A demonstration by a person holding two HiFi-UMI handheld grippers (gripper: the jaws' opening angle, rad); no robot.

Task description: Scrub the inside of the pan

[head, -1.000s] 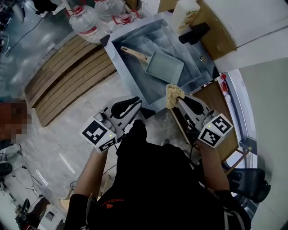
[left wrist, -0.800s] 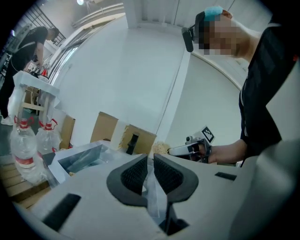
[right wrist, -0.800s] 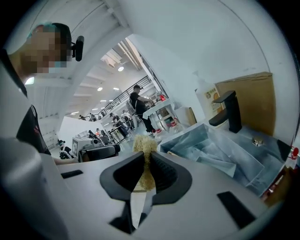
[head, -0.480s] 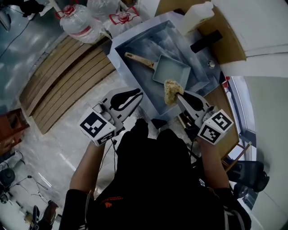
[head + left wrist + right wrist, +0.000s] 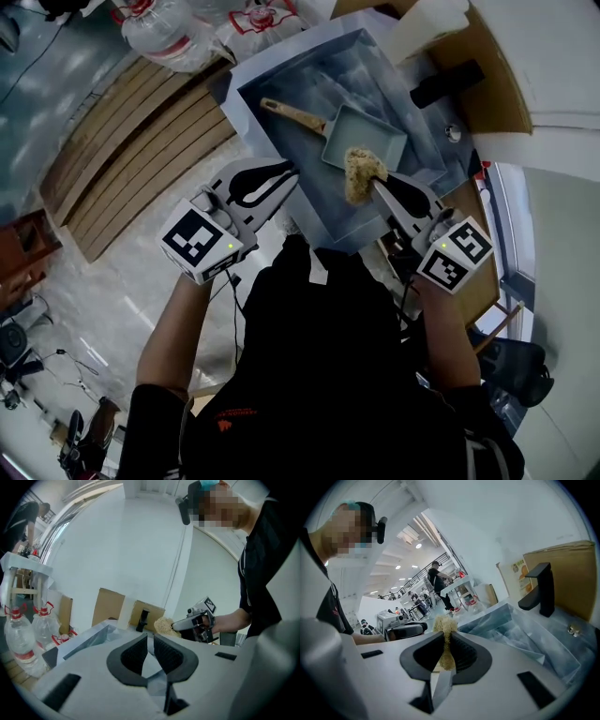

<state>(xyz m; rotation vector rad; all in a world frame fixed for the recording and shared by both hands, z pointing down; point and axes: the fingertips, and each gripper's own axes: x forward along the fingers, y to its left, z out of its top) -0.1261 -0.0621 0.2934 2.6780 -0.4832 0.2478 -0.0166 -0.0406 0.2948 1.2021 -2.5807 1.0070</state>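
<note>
Sitting in the sink: the pan (image 5: pixel 370 139), grey and rectangular, lies flat on the bottom of the steel sink (image 5: pixel 300 80), toward its right end.
Handle: the pan's wooden handle (image 5: pixel 292 115) points toward the sink's left end.
Scrubber: a tan, fibrous scrubber (image 5: pixel 361 173) hangs over the pan's near edge, inside the sink, and hides part of that edge in the head view.
Right claw: the right claw (image 5: pixel 375 190) is clamped on the scrubber; its pads press the fibres thin, and a tuft stands out past the tips.
Left claw: the left claw (image 5: pixel 281 173) is drawn together with only a sliver between its pads and nothing in them; it hangs at the sink's near left rim, apart from the pan.
Marker cubes: each claw carries a cube with black and white squares (image 5: pixel 197 246); they bear no letters.
Faucet: a black faucet (image 5: pixel 448 82) stands on the sink's far right rim.
Writing: a carton (image 5: pixel 516 576) beyond the sink shows an orange picture and print too small to read. The red and white labels on the water bottles (image 5: pixel 164 28), past the sink's left end, are also unreadable.
Cardboard: brown cardboard (image 5: pixel 565 573) stands behind the faucet, at the sink's right.
Slatted boards: wooden slatted boards (image 5: pixel 131 159) lie on the floor left of the sink.
Blocked: the person's black top (image 5: pixel 328 375) fills the view nearer than the sink.
</note>
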